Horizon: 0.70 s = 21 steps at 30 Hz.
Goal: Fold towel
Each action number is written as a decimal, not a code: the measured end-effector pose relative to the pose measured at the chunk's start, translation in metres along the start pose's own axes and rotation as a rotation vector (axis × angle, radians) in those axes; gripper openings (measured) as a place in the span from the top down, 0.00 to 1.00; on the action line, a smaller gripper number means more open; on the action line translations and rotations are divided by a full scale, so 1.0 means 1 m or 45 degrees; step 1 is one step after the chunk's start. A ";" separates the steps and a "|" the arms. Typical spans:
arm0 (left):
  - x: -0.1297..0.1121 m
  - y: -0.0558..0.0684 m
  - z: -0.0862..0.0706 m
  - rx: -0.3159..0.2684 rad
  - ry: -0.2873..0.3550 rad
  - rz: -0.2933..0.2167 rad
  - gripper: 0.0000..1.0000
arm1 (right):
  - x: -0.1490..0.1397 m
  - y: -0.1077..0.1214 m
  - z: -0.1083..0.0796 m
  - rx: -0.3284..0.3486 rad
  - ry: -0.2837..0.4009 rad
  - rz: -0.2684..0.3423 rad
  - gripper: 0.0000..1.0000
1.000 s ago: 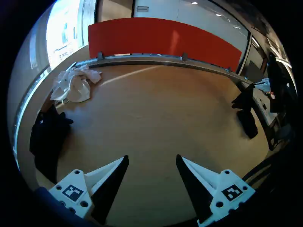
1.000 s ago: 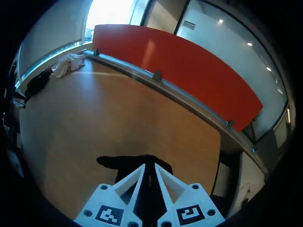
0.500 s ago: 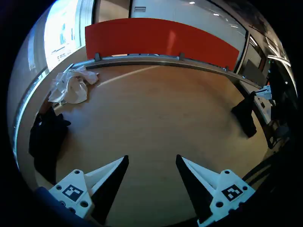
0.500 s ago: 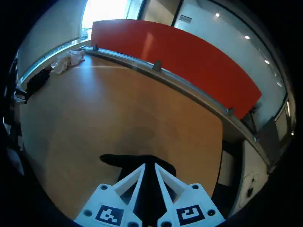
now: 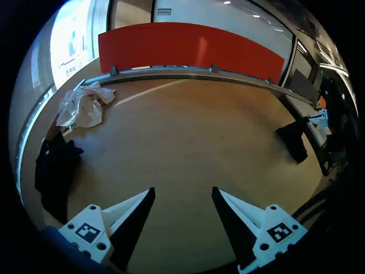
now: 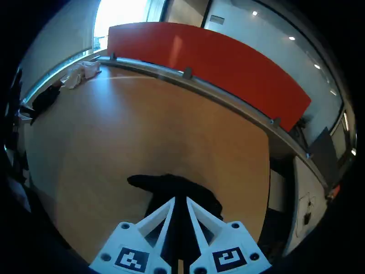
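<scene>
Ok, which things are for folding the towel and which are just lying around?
For the job: black towel, pinched in the right tongs; left tongs, open; table.
Just lying about: white crumpled cloth; dark cloth heap at the table's edge; red divider.

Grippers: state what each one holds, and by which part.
The right gripper is shut on the black towel, pinching its near edge. The left gripper is open and holds nothing.
</scene>
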<state>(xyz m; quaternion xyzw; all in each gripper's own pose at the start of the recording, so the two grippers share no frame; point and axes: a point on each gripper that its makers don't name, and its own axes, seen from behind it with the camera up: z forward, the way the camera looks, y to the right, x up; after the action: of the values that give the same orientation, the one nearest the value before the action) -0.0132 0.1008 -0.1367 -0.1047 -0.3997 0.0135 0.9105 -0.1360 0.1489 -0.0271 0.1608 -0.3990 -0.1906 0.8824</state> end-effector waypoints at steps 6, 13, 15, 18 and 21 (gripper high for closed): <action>-0.001 0.001 -0.001 -0.004 0.001 0.008 0.08 | -0.010 -0.001 -0.003 -0.021 -0.011 -0.008 0.98; -0.004 -0.002 -0.002 -0.001 -0.005 0.008 0.08 | -0.043 0.012 -0.005 -0.075 -0.079 -0.065 0.98; -0.005 -0.003 -0.003 0.000 -0.009 0.010 0.08 | -0.052 0.017 -0.005 -0.089 -0.097 -0.076 0.98; -0.006 -0.003 -0.003 0.001 -0.015 0.017 0.08 | -0.065 0.024 -0.005 -0.104 -0.116 -0.071 0.98; -0.007 -0.002 -0.002 0.002 -0.021 0.027 0.08 | -0.075 0.031 -0.004 -0.116 -0.129 -0.057 0.98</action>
<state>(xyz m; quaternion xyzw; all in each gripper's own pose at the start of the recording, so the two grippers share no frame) -0.0166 0.0973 -0.1425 -0.1080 -0.4062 0.0244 0.9070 -0.1720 0.2112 -0.0643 0.1194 -0.4304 -0.2361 0.8630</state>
